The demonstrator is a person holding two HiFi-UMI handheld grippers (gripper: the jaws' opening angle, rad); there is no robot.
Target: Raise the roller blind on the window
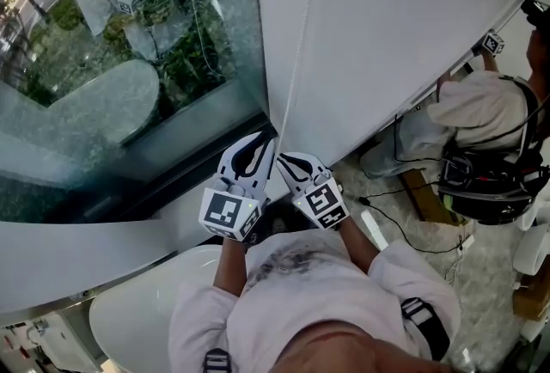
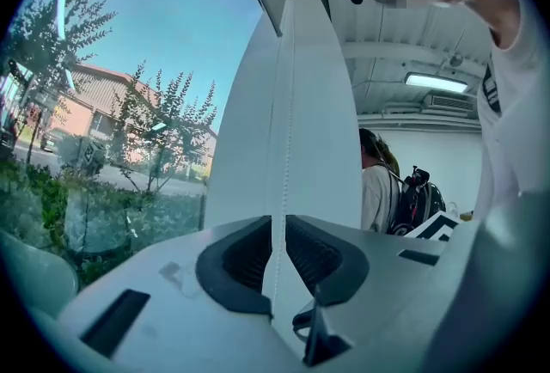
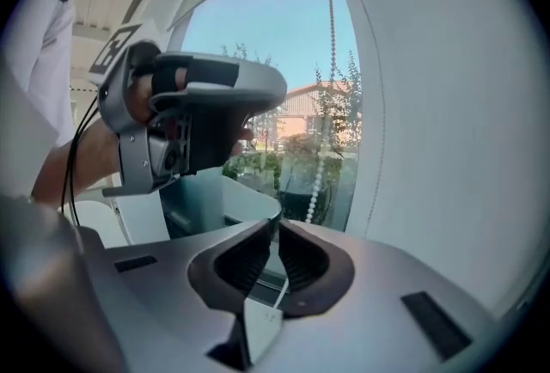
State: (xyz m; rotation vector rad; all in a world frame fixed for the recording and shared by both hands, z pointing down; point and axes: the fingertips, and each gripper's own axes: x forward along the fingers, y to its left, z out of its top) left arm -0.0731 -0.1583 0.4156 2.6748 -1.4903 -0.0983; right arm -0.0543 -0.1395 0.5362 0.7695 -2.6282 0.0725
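From the head view, the roller blind [image 1: 395, 36] hangs white across the middle and right, with the window [image 1: 129, 62] showing uncovered glass to its left and greenery outside. The bead chain [image 1: 297, 45] runs down along the blind's left edge to the two tools held side by side just below it. The left gripper [image 1: 262, 144] and the right gripper [image 1: 285, 162] both point at the foot of the chain, and their tips are close together. A white tub [image 1: 146, 311] lies under the person's arms. A second person [image 1: 473, 113] with a backpack bends over by the blind at the right, and cables [image 1: 412, 191] trail on the floor. In the left gripper view, the tool points level at the blind's edge. Its jaws stand narrowly apart, and the chain rises straight up out of the slit between them with the pads not pressing on it. Trees and a brick building show through the glass on the left, and a ceiling light [image 2: 438, 82] glows on the right. In the right gripper view, the jaws are drawn almost together, with a thin white strand of the chain caught between the pads. Ahead of them the chain's beads hang in front of the glass, the left gripper is held up on the left, and the blind fills the right side.
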